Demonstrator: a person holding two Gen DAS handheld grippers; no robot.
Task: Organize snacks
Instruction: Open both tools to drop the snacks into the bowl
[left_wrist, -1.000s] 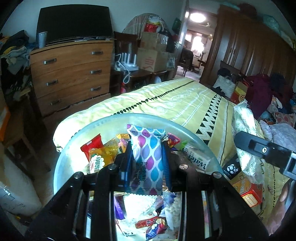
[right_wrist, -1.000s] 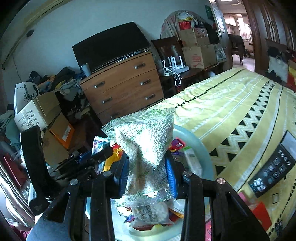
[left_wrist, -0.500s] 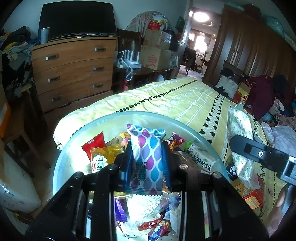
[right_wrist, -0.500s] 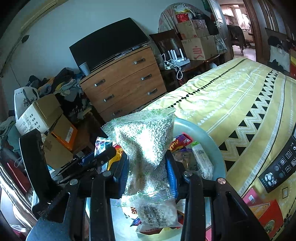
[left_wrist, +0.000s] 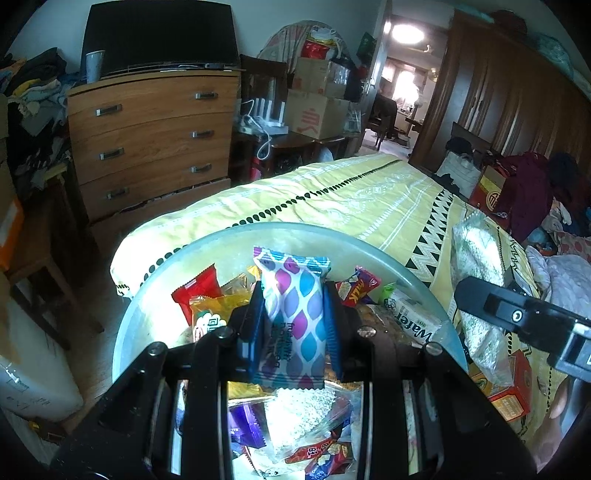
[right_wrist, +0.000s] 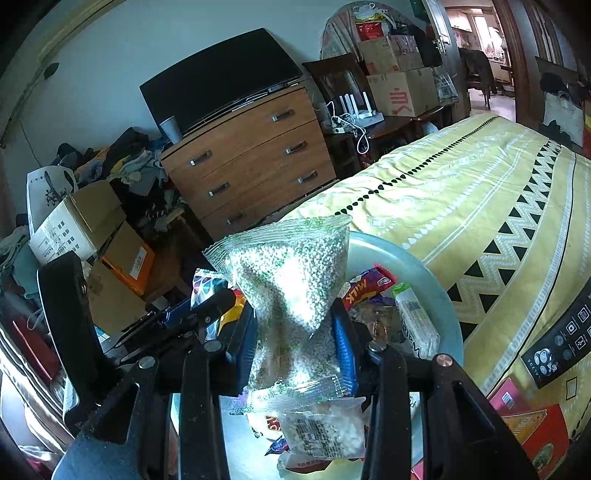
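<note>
Holding one snack each over bowl (left_wrist: 155, 291) on bed (left_wrist: 351, 195): left tool (left_wrist: 293, 325) clamped on patterned foil pack (left_wrist: 291, 314), right tool (right_wrist: 295, 332) pinching clear pellet bag (right_wrist: 291, 280), pads pressing its sides. Sorting looks mid-way: bowl heaped with glossy wrappers, wafer bar (left_wrist: 413, 321) among them; red box (left_wrist: 513, 387) on bed beside bowl, not sorted. Bowl round, translucent; bags crinkly, soft; bedspread yellow, zigzag-printed.

A purple-and-teal patterned snack packet (left_wrist: 293, 314) and a clear bag of white-green pellets (right_wrist: 291, 291) stand upright above the snack-filled round bowl (left_wrist: 147, 295) at the bed's edge.
</note>
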